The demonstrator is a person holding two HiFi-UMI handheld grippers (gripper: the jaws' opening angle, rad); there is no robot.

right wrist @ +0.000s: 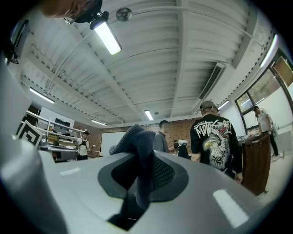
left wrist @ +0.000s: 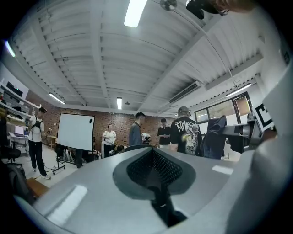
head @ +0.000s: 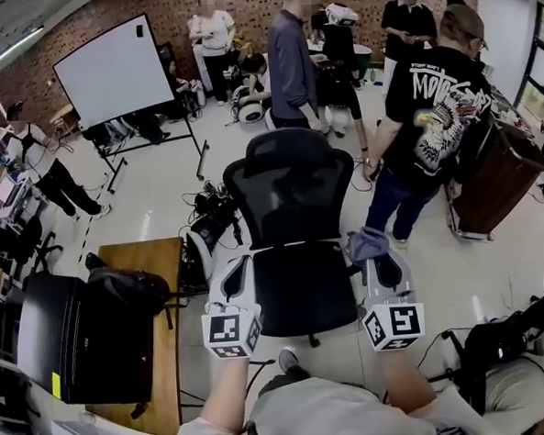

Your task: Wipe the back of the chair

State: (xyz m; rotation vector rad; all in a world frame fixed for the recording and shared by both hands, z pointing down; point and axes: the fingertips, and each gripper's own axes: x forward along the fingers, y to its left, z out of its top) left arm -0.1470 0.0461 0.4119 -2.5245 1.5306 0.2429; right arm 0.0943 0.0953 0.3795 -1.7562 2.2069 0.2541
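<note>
A black mesh office chair stands in the middle of the head view, its back [head: 289,188] facing me and its seat below it. My left gripper [head: 233,262] hovers at the seat's left edge, shut with nothing in it. My right gripper [head: 375,256] is at the seat's right edge, shut on a blue-grey cloth [head: 367,243] that bunches up above its tips. In the right gripper view the cloth [right wrist: 137,146] droops over the right gripper [right wrist: 136,199], with chair mesh [right wrist: 162,171] behind. Only the mesh [left wrist: 153,167] lies beyond the left gripper [left wrist: 158,192] in the left gripper view.
A wooden desk [head: 155,265] with a black bag [head: 125,287] and a dark case [head: 77,339] stands left of the chair. A person in a black printed T-shirt [head: 431,119] stands close on the right beside a brown cabinet [head: 495,175]. Cables [head: 212,206], a whiteboard [head: 116,70] and more people are behind.
</note>
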